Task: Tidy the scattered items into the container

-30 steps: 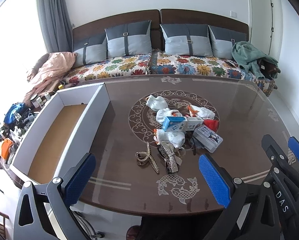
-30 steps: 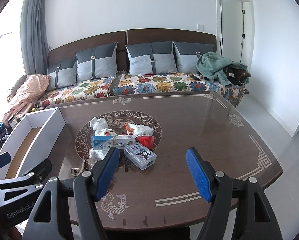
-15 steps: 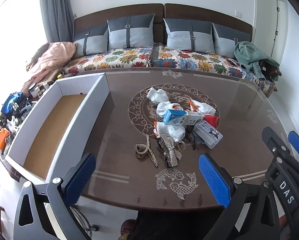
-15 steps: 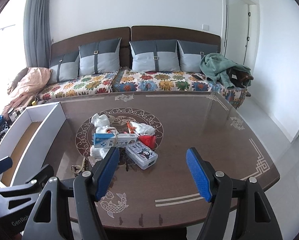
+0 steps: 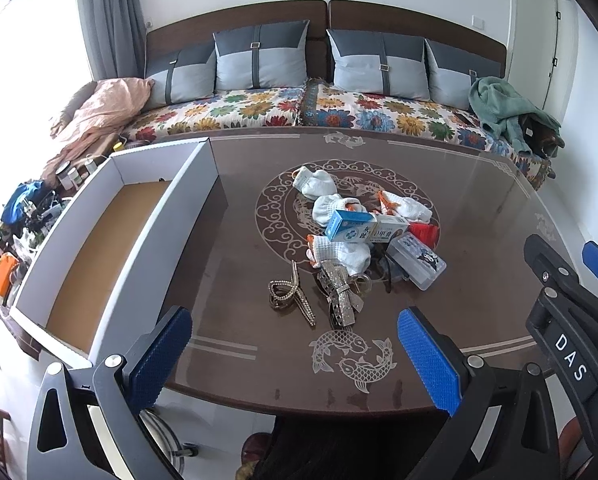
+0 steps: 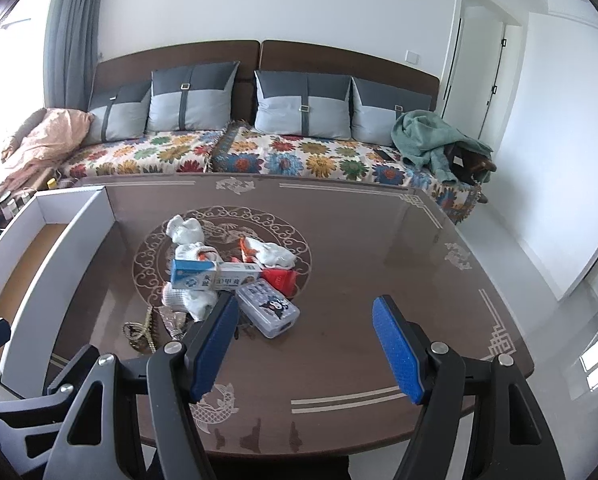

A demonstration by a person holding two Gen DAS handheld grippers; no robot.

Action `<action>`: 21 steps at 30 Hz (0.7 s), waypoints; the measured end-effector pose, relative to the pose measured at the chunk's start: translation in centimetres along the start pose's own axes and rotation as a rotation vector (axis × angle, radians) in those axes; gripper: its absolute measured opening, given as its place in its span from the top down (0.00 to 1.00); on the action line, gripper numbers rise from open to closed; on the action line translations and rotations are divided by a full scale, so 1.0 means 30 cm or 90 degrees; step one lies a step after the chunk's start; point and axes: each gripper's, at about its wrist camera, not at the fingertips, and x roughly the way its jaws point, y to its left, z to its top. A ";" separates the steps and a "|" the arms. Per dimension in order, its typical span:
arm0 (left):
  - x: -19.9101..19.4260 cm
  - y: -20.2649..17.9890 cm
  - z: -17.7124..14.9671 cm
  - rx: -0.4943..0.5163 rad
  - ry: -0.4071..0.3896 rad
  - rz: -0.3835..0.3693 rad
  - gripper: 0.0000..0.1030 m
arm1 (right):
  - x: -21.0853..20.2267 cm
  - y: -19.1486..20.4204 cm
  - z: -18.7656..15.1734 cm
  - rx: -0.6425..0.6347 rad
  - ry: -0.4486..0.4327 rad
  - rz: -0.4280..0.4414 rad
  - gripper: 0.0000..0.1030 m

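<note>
Left wrist view: left gripper (image 5: 295, 348) and right gripper (image 6: 305, 346) both spread wide, empty, above near table edge. Items pile (image 5: 363, 236) mid-table, box (image 5: 99, 236) empty at left. Step: approach, nothing packed. Next: lower onto hair clip (image 5: 291, 296), pinch.

The right gripper (image 6: 303, 346) hangs with jaws spread wide over the near edge of the brown table (image 6: 379, 272), holding nothing. Ahead, a blue-and-white carton (image 6: 215, 276) lies across white socks (image 6: 185, 230), just beside a clear plastic case (image 6: 269, 310). The white box (image 6: 51, 272) sits left.
</note>
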 end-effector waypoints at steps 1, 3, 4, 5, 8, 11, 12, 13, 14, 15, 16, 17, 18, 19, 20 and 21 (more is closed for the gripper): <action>0.002 0.000 0.000 0.000 0.002 0.000 0.00 | 0.001 -0.001 0.000 0.000 0.001 0.000 0.31; 0.005 -0.003 -0.002 0.002 0.007 0.000 0.00 | 0.005 -0.007 -0.001 0.002 0.006 0.000 0.31; 0.007 -0.005 -0.003 0.003 0.008 0.000 0.00 | 0.008 -0.009 -0.001 0.002 0.009 0.000 0.31; 0.008 -0.006 -0.004 0.005 0.009 0.000 0.00 | 0.011 -0.011 -0.002 0.003 0.012 0.000 0.31; 0.006 -0.006 -0.006 0.005 0.008 0.000 0.00 | 0.017 -0.016 -0.003 0.004 0.016 -0.003 0.31; 0.008 -0.001 -0.008 0.003 0.009 0.001 0.00 | 0.020 -0.019 -0.003 0.004 0.018 -0.008 0.31; 0.009 0.000 -0.008 0.003 0.010 0.000 0.00 | 0.021 -0.019 -0.002 0.004 0.017 -0.009 0.31; 0.009 0.001 -0.008 0.002 0.011 0.000 0.00 | 0.021 -0.019 -0.003 0.004 0.016 -0.010 0.31; 0.010 0.001 -0.008 0.002 0.012 0.000 0.00 | 0.020 -0.019 -0.003 0.004 0.015 -0.011 0.31; 0.010 0.000 -0.008 0.003 0.013 0.000 0.00 | 0.020 -0.019 -0.002 0.003 0.014 -0.012 0.31; 0.011 -0.001 -0.009 0.004 0.013 -0.001 0.00 | 0.021 -0.019 -0.003 0.003 0.015 -0.012 0.31; 0.011 -0.002 -0.009 0.005 0.014 -0.001 0.00 | 0.022 -0.019 -0.003 0.003 0.015 -0.013 0.31; 0.012 -0.003 -0.009 0.006 0.015 -0.001 0.00 | 0.022 -0.018 -0.004 0.003 0.016 -0.013 0.31; 0.013 -0.004 -0.009 0.007 0.016 -0.001 0.00 | 0.023 -0.019 -0.004 0.003 0.017 -0.013 0.31; 0.014 -0.006 -0.009 0.008 0.017 -0.001 0.00 | 0.024 -0.020 -0.004 0.003 0.018 -0.013 0.31; 0.014 -0.007 -0.009 0.008 0.018 -0.002 0.00 | 0.025 -0.021 -0.004 0.003 0.019 -0.014 0.31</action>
